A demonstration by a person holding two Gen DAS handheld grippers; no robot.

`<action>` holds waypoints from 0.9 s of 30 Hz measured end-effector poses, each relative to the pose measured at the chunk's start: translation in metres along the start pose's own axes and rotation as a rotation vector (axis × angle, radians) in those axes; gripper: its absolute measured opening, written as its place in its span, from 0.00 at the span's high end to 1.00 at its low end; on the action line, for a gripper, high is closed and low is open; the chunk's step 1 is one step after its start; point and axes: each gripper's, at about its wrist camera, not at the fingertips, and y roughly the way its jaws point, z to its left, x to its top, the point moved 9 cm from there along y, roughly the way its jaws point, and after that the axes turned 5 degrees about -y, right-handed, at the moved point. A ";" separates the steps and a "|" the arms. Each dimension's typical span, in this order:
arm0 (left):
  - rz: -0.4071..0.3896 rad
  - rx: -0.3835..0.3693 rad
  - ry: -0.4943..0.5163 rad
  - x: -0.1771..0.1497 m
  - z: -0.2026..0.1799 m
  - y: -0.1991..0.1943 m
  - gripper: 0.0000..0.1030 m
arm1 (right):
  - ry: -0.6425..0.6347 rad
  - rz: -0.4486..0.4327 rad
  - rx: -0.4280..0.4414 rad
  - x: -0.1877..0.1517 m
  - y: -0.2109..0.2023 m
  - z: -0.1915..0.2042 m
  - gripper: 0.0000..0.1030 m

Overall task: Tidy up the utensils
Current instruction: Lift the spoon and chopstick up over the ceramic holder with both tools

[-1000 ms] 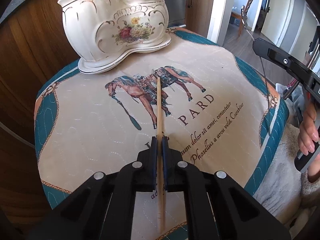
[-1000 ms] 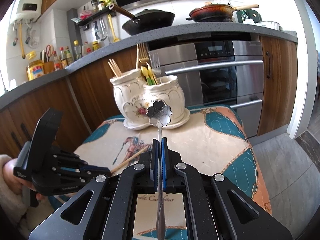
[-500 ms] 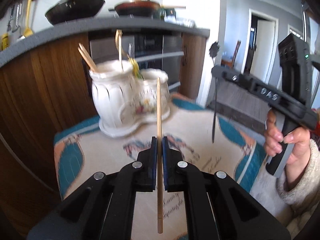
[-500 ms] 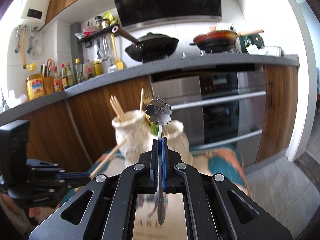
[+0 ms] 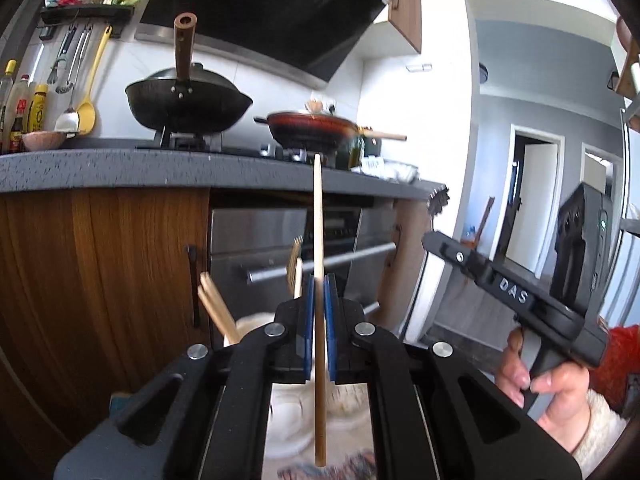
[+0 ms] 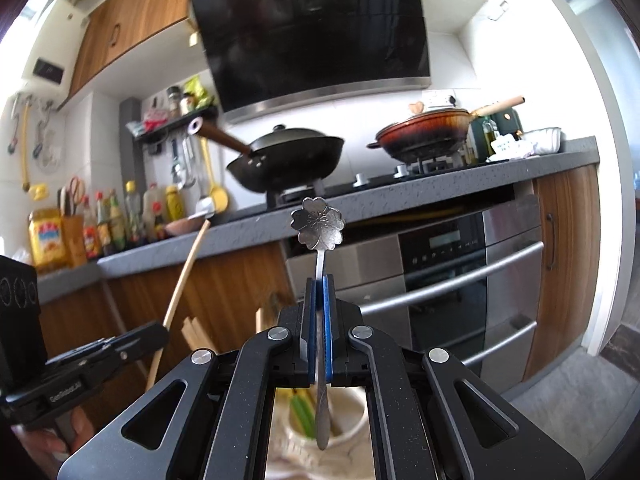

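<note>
Both views have tilted up since half a second ago, so the white ceramic utensil holder [image 5: 256, 326] has dropped from mid frame to the bottom, mostly hidden behind the grippers. Centre frame, the left gripper [image 5: 318, 300] clamps a thin wooden chopstick [image 5: 318, 216] upright. The right gripper [image 6: 319, 300] pinches a silver flower-headed spoon [image 6: 319, 229] upright over the holder's opening. More wooden chopsticks [image 5: 216, 308] stand in the holder, lower left. Behind stand a black wok [image 5: 188, 102] and a steel oven [image 6: 460, 276]. Only the right view shows green-handled utensils [image 6: 302, 412] inside the holder.
</note>
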 end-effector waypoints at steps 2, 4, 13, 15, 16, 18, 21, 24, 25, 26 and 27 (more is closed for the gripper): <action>-0.035 -0.001 -0.011 0.011 0.004 0.014 0.95 | 0.016 -0.010 -0.008 0.002 0.010 -0.006 0.96; -0.051 0.004 -0.015 0.017 0.007 0.031 0.95 | 0.020 -0.013 -0.012 0.002 0.018 -0.009 0.96; -0.067 0.042 0.000 0.005 0.023 0.069 0.95 | -0.010 0.076 -0.001 -0.030 0.048 -0.015 0.96; -0.057 0.043 0.007 -0.002 0.024 0.070 0.95 | -0.016 0.096 0.002 -0.037 0.050 -0.013 0.96; -0.045 0.040 0.007 -0.007 0.024 0.069 0.95 | -0.018 0.105 0.004 -0.039 0.051 -0.013 0.96; -0.036 0.040 0.015 -0.013 0.024 0.063 0.95 | -0.027 0.125 0.010 -0.045 0.052 -0.011 0.96; -0.028 0.053 0.046 -0.021 0.022 0.052 0.95 | -0.038 0.155 0.016 -0.054 0.054 -0.009 0.96; -0.019 0.051 0.061 -0.030 0.019 0.042 0.94 | -0.043 0.184 0.019 -0.062 0.055 -0.008 0.96; -0.012 0.051 0.066 -0.033 0.018 0.038 0.94 | -0.045 0.191 0.021 -0.064 0.056 -0.008 0.96; -0.008 0.049 0.066 -0.035 0.018 0.036 0.91 | -0.049 0.203 0.021 -0.067 0.057 -0.008 0.96; -0.002 0.045 0.062 -0.037 0.018 0.032 0.85 | -0.053 0.214 0.020 -0.069 0.058 -0.007 0.96</action>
